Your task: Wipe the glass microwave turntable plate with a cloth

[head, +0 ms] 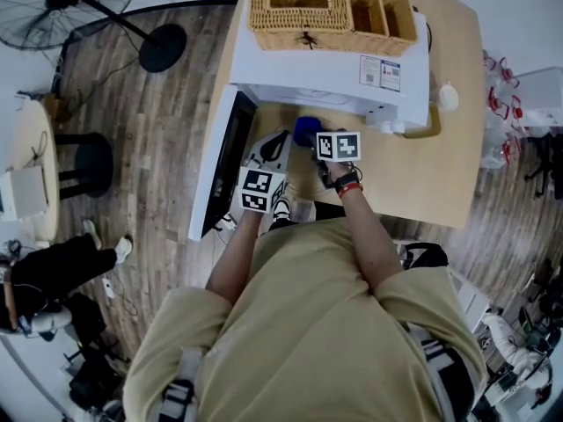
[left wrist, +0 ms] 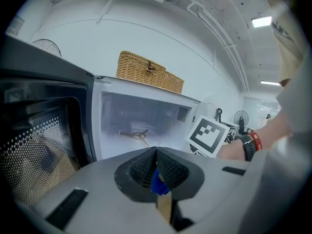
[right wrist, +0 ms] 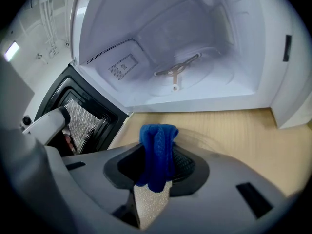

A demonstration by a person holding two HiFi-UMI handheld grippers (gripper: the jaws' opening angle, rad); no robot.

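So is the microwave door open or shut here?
Open. The door stands swung out from the microwave, and the right gripper view looks straight into the cavity.

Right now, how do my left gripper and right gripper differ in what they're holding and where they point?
The right gripper clamps a thick fold of blue cloth that stands above its jaws; the left gripper has its jaws together, only a blue sliver showing between them. The right gripper looks down into the microwave cavity; the left gripper faces it roughly level, beside the open door. Both sit before the open microwave.
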